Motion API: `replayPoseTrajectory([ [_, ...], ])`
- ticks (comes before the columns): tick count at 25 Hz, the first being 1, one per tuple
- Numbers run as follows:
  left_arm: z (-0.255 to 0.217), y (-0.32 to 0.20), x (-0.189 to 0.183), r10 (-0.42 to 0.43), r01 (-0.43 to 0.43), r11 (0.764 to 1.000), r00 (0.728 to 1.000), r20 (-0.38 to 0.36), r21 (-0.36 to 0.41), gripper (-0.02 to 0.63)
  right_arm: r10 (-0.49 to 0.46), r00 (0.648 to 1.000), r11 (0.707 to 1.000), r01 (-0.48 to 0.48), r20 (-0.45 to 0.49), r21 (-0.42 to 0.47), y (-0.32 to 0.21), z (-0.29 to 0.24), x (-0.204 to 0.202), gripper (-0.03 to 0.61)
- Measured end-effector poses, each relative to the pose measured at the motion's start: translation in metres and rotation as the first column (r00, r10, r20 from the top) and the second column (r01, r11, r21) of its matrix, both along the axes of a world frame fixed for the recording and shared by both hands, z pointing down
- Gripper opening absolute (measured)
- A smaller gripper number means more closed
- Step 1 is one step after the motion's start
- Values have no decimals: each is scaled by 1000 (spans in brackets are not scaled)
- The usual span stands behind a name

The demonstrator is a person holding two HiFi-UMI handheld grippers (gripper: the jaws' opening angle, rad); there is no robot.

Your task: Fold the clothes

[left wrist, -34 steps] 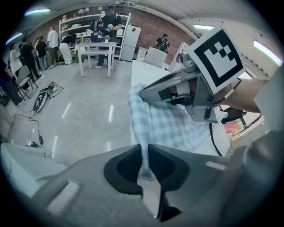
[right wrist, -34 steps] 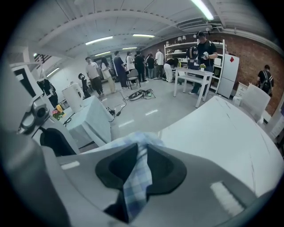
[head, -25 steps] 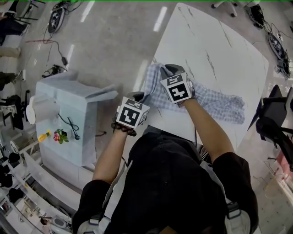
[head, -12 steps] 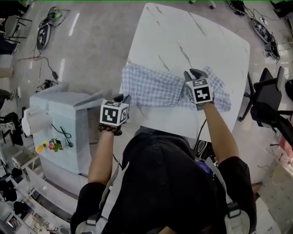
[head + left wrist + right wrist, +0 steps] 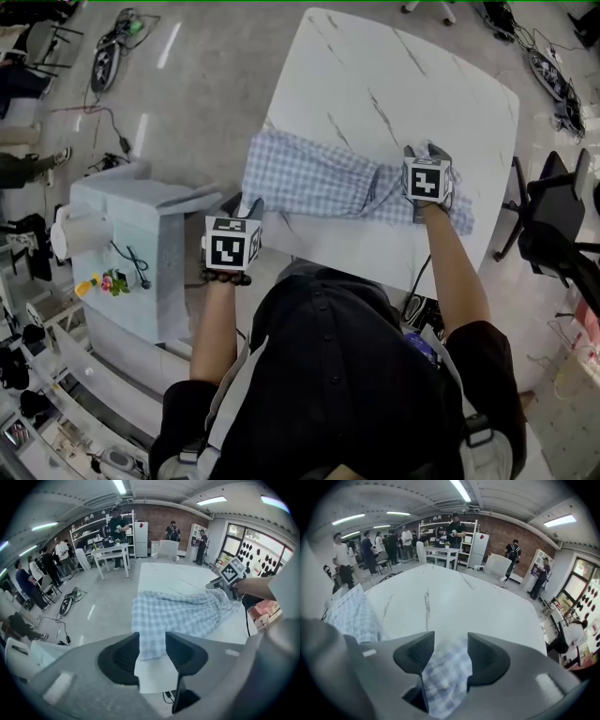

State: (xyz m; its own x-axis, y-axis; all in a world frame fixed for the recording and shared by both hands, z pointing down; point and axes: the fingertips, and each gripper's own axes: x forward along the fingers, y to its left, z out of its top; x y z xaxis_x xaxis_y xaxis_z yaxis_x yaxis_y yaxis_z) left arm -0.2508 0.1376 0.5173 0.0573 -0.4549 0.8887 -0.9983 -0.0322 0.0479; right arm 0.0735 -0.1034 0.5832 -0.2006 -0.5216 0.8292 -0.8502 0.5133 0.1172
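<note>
A blue checked garment (image 5: 319, 178) lies stretched across the near half of the white marble table (image 5: 394, 75). My left gripper (image 5: 246, 204) is at the garment's left corner, by the table's near left edge. In the left gripper view that corner (image 5: 149, 641) lies between the jaws of the left gripper (image 5: 152, 641), which have just been opening and stand apart. My right gripper (image 5: 425, 153) is at the garment's right end. Its jaws have also just been opening, and a loose fold of the checked cloth (image 5: 445, 672) sits in the gap of the right gripper (image 5: 451, 651).
A pale cabinet (image 5: 122, 244) with small items on top stands left of the table. A black chair (image 5: 553, 225) is at the right. Cables (image 5: 112, 56) lie on the floor at the far left. Several people stand by shelves far behind the table (image 5: 454, 527).
My right gripper has travelled right along the garment to its far end, drawing the bunched cloth out long and flat. The left gripper stayed at the left corner. Both jaws stand wider apart.
</note>
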Motion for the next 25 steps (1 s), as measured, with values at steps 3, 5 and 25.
replayPoseTrajectory([
  [3,-6,2,21,7,-7,1000,999,-35,15,183,108,994,993,-108,3,-46,-8,11,14,222],
  [5,-7,3,37,23,-22,1000,998,-57,16,183,184,983,977,-180,22,-112,-3,16,20,220],
  [25,12,-37,194,322,-327,945,931,-170,3,175,218,870,967,-253,442,21,45,-58,70,28],
])
